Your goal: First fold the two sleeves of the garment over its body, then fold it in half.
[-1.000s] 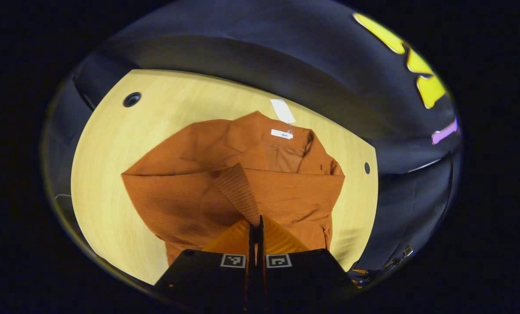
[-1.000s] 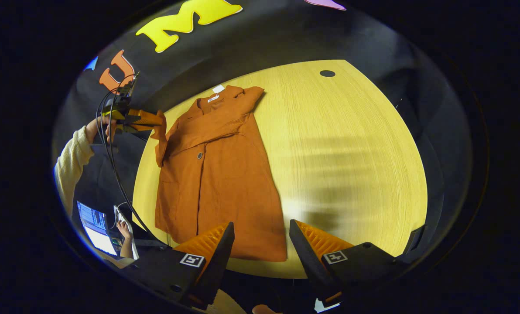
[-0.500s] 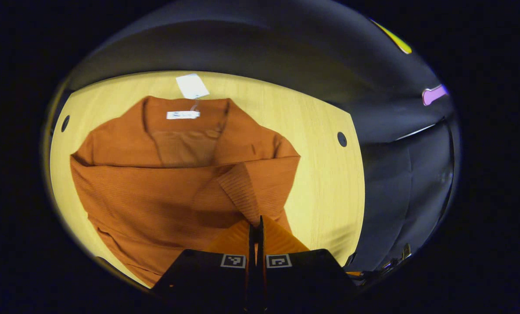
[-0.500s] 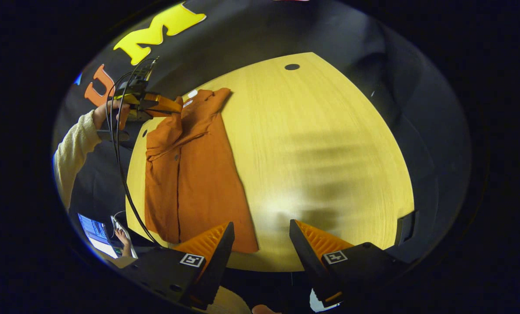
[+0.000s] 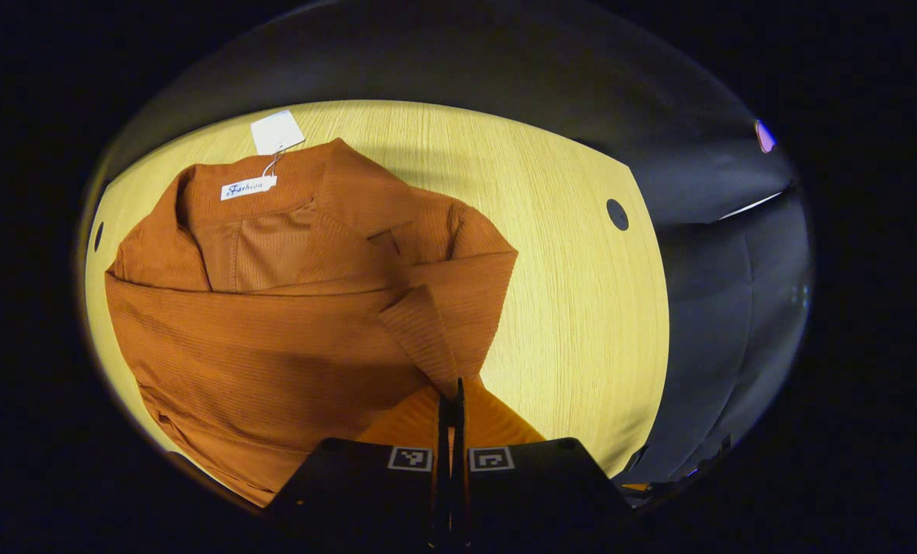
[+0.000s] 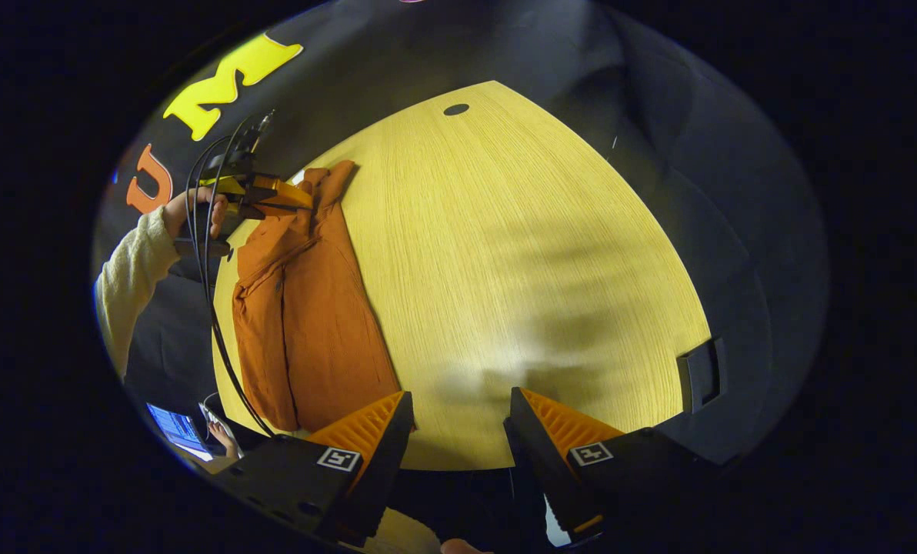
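Observation:
A rust-orange jacket (image 5: 274,323) lies flat on the wooden table (image 5: 581,308), collar and white hang tag (image 5: 276,132) at the far side. My left gripper (image 5: 451,388) is shut on the ribbed sleeve cuff (image 5: 424,331) and holds it up over the jacket's chest. In the right gripper view the jacket (image 6: 305,308) lies at the left of the table, with the left gripper (image 6: 278,196) above its collar end, held by a hand (image 6: 197,219). My right gripper (image 6: 458,415) stands open over the near table edge, right of the jacket's hem, with nothing between its fingers.
The table (image 6: 520,254) has round cable holes (image 5: 617,214) (image 6: 455,109). A black bracket (image 6: 701,373) sits on its right edge. Black cables (image 6: 212,308) hang from the left gripper. A lit screen (image 6: 178,427) is low at the left.
The left gripper has carried the sleeve cuff from beside the jacket to over its chest. The right gripper's view has swung rightward, so the jacket sits further left in it.

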